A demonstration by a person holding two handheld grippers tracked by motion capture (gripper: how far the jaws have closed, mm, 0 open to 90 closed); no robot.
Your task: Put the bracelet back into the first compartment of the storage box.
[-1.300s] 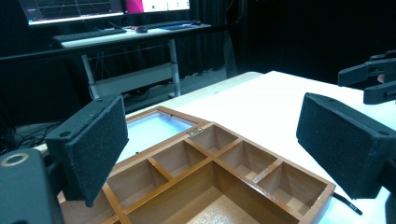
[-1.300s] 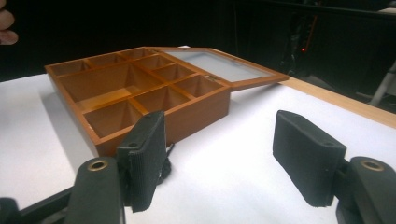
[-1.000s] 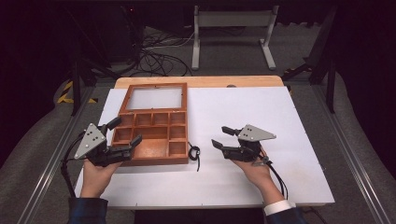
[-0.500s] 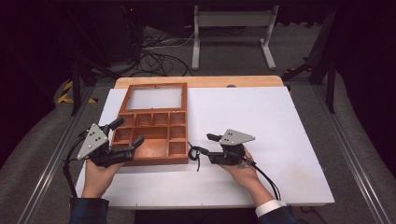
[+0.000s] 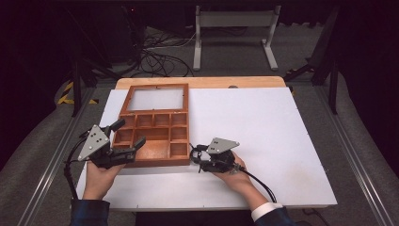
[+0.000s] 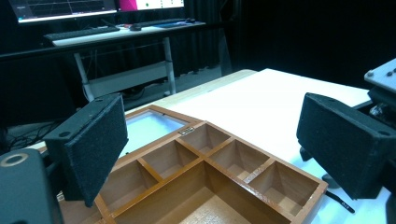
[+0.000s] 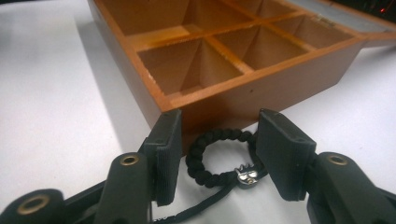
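Right claw (image 7: 215,154) has advanced to the black braided bracelet (image 7: 219,156), pads closing either side without contact; its loop lies flat, cord tail toward camera.

A black beaded bracelet (image 7: 219,156) is seen low in the frame, flanked by the right gripper (image 7: 223,158), whose jaws have just been closing; a wooden compartment box (image 7: 224,51) is shown above.

Lab: monitors (image 6: 93,7), loose floor cables (image 5: 160,56)
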